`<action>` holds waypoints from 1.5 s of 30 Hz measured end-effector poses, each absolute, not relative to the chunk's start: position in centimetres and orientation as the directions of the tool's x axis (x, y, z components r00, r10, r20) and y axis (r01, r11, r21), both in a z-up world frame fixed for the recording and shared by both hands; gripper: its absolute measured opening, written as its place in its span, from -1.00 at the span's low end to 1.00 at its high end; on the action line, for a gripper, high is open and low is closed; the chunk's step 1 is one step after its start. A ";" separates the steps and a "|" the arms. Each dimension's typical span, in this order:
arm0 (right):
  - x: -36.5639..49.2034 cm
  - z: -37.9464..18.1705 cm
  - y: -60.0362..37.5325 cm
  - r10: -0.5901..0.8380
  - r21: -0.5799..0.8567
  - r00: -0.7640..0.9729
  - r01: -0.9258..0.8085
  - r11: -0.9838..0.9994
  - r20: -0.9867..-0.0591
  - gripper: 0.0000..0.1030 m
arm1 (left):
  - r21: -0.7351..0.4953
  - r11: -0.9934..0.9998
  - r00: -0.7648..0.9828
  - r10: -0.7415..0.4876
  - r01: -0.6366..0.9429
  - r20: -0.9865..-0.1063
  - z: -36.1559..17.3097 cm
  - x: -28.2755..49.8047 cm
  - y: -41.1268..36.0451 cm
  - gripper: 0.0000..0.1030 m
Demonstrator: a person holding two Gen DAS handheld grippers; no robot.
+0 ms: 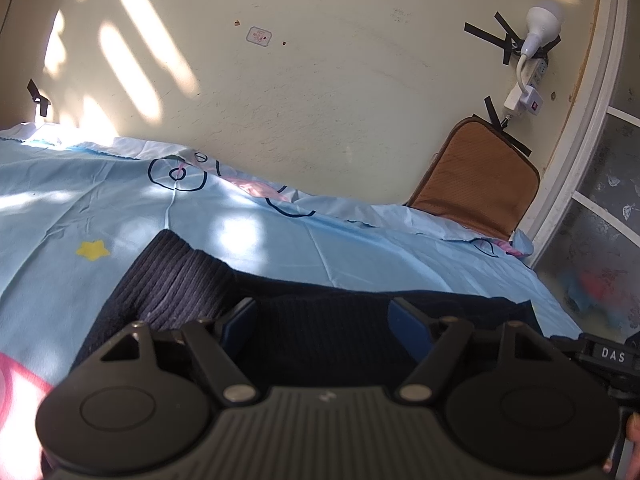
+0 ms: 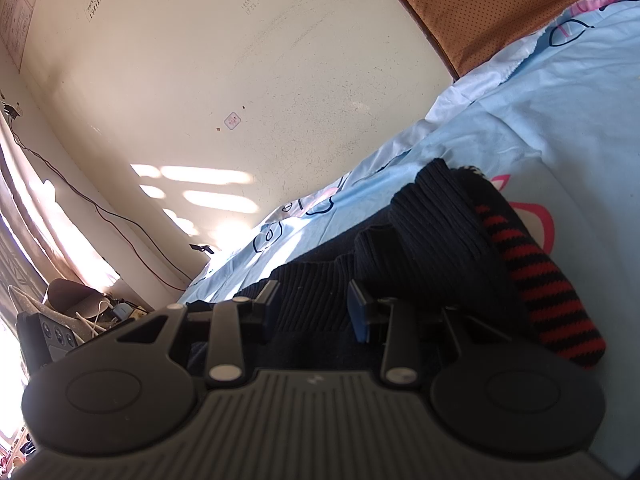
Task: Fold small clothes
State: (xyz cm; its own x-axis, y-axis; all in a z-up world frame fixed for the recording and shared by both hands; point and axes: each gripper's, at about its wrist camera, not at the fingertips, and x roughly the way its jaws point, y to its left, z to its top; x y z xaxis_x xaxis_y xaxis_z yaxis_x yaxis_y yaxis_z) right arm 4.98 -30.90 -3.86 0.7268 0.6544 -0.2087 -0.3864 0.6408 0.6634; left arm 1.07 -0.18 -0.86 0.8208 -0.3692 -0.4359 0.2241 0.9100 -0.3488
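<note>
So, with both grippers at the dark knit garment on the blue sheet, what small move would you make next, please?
Probably close the left gripper on the dark knit garment: its jaws stand apart with the knit between them, while the right gripper sits narrower over the ribbed part.

Strong sunlight is cast in slanted patches on the wall (image 1: 320, 80) and the sheet (image 1: 360, 248); near the left edge of the right wrist view the scene is washed out by glare. Straight lines are bent by fisheye distortion, and corners are vignetted. The sweater (image 2: 432, 240) is left nearly featureless in shadow.
</note>
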 end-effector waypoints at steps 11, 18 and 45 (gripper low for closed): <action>5.0 -3.8 -30.9 0.654 0.663 0.727 -0.387 0.641 -0.209 -0.23 | -0.349 0.910 0.821 -0.369 0.224 -0.435 -0.8 1.0 -0.2 0.29; 5.0 -3.8 -30.9 0.654 0.663 0.727 -0.387 0.641 -0.209 -0.23 | -0.346 0.912 0.820 -0.365 0.220 -0.441 -0.9 1.1 -0.3 0.27; 5.0 -3.8 -30.9 0.654 0.661 0.727 -0.387 0.643 -0.210 -0.23 | -0.327 0.929 0.814 -0.324 0.175 -0.483 -1.1 1.7 -0.4 0.15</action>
